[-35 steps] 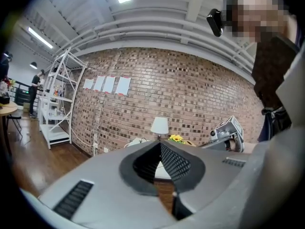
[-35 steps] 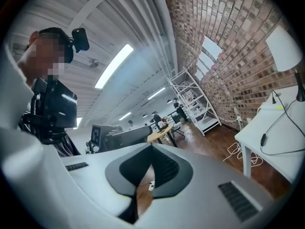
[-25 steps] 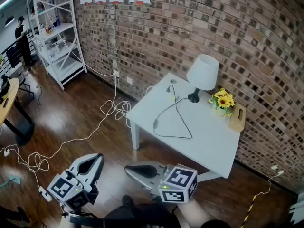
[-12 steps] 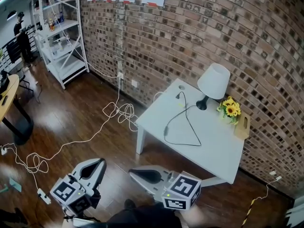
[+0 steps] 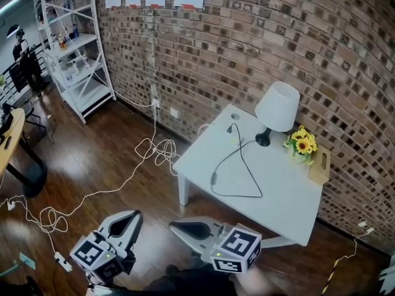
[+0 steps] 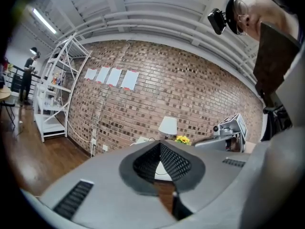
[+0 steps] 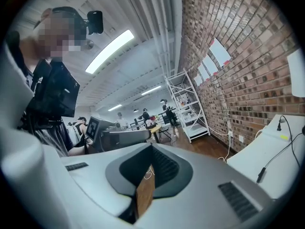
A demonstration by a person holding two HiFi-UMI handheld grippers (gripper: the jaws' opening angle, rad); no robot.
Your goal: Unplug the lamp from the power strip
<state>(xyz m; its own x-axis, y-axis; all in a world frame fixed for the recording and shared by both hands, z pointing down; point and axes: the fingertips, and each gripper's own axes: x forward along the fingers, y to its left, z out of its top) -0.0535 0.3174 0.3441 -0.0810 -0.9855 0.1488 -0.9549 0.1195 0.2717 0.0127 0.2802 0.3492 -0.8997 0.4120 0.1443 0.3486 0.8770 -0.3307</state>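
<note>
Because nothing is within reach yet, the left tongs (image 5: 128,217) and right tongs (image 5: 178,227) hang clenched and empty (carried, it seems, not working). The lamp (image 5: 278,107) stands far right on the worktop (image 5: 281,196), its cord (image 5: 239,159) looping left.

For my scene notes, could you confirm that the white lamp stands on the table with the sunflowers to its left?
Not quite: in the head view the sunflowers stand to the right of the white lamp, both on the table.
</note>
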